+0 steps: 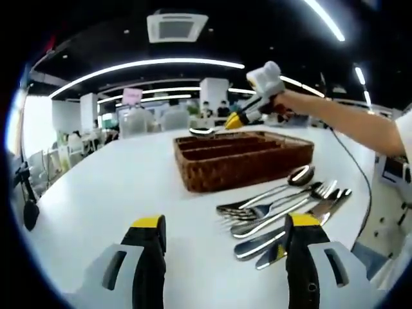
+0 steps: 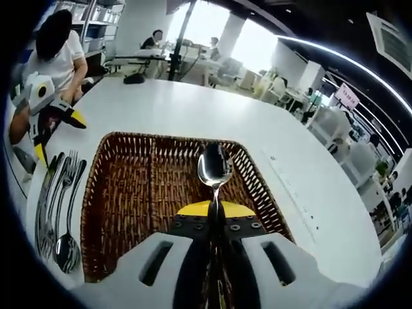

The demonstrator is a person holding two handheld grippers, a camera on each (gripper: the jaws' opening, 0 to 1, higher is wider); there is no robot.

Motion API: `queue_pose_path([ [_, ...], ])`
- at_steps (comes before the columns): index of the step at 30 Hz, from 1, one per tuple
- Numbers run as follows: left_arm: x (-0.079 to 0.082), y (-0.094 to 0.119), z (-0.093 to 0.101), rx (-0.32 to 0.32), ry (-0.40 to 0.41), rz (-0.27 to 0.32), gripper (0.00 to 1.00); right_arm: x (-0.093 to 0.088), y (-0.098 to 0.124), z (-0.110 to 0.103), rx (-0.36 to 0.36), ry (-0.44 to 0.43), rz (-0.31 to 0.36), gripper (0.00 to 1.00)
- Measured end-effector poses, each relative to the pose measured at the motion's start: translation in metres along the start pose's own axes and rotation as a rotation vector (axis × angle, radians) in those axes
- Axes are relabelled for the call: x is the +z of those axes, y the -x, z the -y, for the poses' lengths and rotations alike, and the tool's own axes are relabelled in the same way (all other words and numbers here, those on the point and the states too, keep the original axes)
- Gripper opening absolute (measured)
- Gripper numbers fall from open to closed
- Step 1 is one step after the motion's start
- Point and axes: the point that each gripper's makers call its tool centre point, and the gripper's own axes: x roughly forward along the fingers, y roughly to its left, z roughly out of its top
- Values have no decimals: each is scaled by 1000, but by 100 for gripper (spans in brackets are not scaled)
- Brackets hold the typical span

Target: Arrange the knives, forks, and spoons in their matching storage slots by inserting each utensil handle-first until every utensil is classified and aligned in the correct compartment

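Observation:
A brown wicker tray (image 1: 241,158) with long slots stands mid-table; in the right gripper view the wicker tray (image 2: 122,193) lies right below. My right gripper (image 2: 214,215) is shut on a spoon (image 2: 215,166), bowl forward, held over the tray. From the left gripper view, that right gripper (image 1: 239,118) hovers above the tray's far edge with the spoon (image 1: 201,131). My left gripper (image 1: 222,235) is open above bare table, nothing between its jaws. Several knives, forks and spoons (image 1: 283,209) lie in a pile right of it; this utensil pile (image 2: 59,206) lies left of the tray in the right gripper view.
The white table (image 1: 109,187) is round, its edge close on the right behind the pile. A person's arm (image 1: 351,122) reaches in from the right. A cable (image 1: 357,167) trails over the table edge. Chairs and desks stand beyond the table.

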Motion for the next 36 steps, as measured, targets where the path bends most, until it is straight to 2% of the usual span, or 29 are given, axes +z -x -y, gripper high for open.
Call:
queue_pose_path([
  [12, 1, -1, -8, 8, 4, 1, 76, -9, -16, 19, -3, -30, -13, 3],
  [18, -6, -3, -10, 9, 10, -13, 76, -11, -21, 21, 5, -39, -15, 3],
  [30, -5, -1, -14, 18, 12, -8, 76, -18, -35, 31, 8, -44, -25, 3],
  [36, -7, -1, -15, 21, 11, -13, 76, -28, -45, 32, 12, 2, -63, 3],
])
